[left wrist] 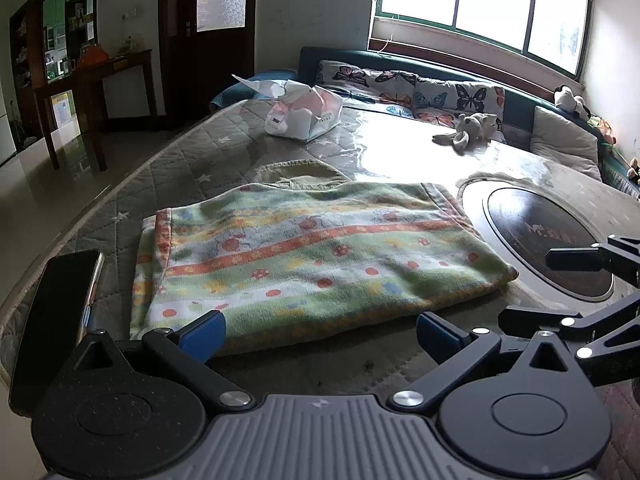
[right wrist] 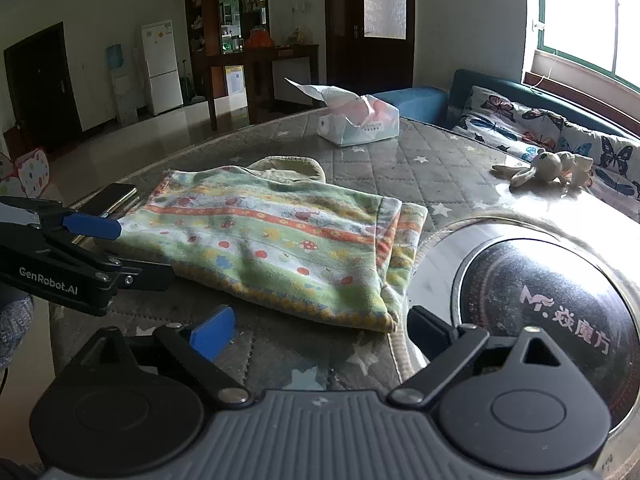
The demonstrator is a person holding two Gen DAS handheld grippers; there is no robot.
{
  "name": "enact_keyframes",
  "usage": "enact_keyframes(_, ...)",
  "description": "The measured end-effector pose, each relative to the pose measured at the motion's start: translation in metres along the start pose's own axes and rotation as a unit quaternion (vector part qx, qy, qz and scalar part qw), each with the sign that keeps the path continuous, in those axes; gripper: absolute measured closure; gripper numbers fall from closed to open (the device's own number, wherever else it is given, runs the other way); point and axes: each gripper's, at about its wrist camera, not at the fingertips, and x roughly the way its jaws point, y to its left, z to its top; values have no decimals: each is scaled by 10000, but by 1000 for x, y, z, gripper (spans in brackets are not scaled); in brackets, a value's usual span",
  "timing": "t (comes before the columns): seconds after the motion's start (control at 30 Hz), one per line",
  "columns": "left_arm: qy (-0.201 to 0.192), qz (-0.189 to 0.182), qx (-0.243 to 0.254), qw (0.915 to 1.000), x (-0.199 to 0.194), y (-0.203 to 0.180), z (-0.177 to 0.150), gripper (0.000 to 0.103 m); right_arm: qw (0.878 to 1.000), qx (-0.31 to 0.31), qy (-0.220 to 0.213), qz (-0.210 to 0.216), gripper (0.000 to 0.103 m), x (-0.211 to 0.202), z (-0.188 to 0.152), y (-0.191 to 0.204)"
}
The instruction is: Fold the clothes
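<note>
A folded green garment with orange stripes and dots (left wrist: 304, 256) lies flat on the quilted grey table cover (left wrist: 192, 160); it also shows in the right wrist view (right wrist: 280, 240). A beige cloth (left wrist: 304, 174) peeks out from under its far edge. My left gripper (left wrist: 320, 334) is open and empty, just short of the garment's near edge. My right gripper (right wrist: 320, 330) is open and empty, in front of the garment's near right corner. The right gripper also shows at the right of the left wrist view (left wrist: 560, 284), and the left gripper at the left of the right wrist view (right wrist: 132, 248).
A black phone (left wrist: 60, 312) lies left of the garment. A round black cooktop (right wrist: 552, 312) is set in the table to the right. A tissue pack (left wrist: 304, 112) and a plush toy (left wrist: 468, 130) sit further back. A sofa with butterfly cushions (left wrist: 420, 88) runs under the window.
</note>
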Motion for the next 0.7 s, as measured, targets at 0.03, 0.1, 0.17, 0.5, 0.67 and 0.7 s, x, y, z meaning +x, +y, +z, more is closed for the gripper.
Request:
enact_keyframes(0.03, 0, 12, 4, 10000, -1, -1, -1, 0, 10000, 0, -9, -7, 4, -1, 0, 1)
enact_keyframes(0.1, -2, 26, 5, 10000, -3, -2, -3, 0, 10000, -13, -22, -23, 2, -3, -1, 3)
enact_keyframes(0.17, -7, 29, 1, 10000, -4, -2, -4, 0, 10000, -33, -38, -57, 0, -5, -2, 4)
enact_keyframes(0.5, 37, 144, 21, 9999, -9, -6, -12, 0, 9999, 32, -99, -112, 0, -13, -9, 5)
enact_keyframes(0.67, 35, 122, 57, 9999, -9, -9, -14, 0, 9997, 116, -113, -195, 0, -17, -13, 1)
enact_keyframes(0.7, 37, 116, 69, 9999, -9, -10, -15, 0, 9996, 139, -107, -228, 0, -18, -15, 0)
